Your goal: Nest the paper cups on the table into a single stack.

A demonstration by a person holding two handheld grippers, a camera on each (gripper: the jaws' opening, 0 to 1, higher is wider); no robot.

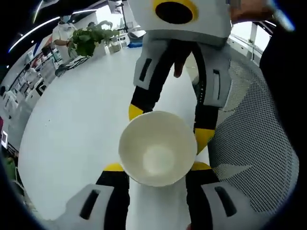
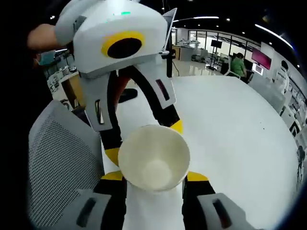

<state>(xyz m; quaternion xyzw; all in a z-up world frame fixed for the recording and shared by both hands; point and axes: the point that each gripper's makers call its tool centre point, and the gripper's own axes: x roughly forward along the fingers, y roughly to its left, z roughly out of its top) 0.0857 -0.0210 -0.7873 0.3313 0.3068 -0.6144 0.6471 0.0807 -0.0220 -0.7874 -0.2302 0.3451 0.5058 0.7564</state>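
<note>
The two grippers face each other over the white table (image 1: 72, 139), tips nearly meeting, and a white paper cup (image 1: 157, 148) sits right between them with its open mouth turned up toward both cameras.

In the left gripper view, the left gripper (image 1: 157, 167) comes up from below, its yellow-tipped jaws set on either side of the cup and touching its wall, so it is pinching the cup. The right gripper (image 1: 165, 127) reaches in from the top, angled down, its yellow tips (image 1: 135, 111) at the cup's far rim on both sides. A bare hand (image 1: 249, 9) grips its body at the upper edge.

In the right gripper view the same cup (image 2: 153, 157) shows, the right gripper (image 2: 154, 176) flanking it closely from below and seemingly clamped on it, while the left gripper (image 2: 144, 141) leans in from above with a hand (image 2: 43, 37) behind it.

A mesh chair back (image 1: 254, 148) stands just beside the table near the grippers. A potted plant (image 1: 88, 38) rests at the table's far end.
</note>
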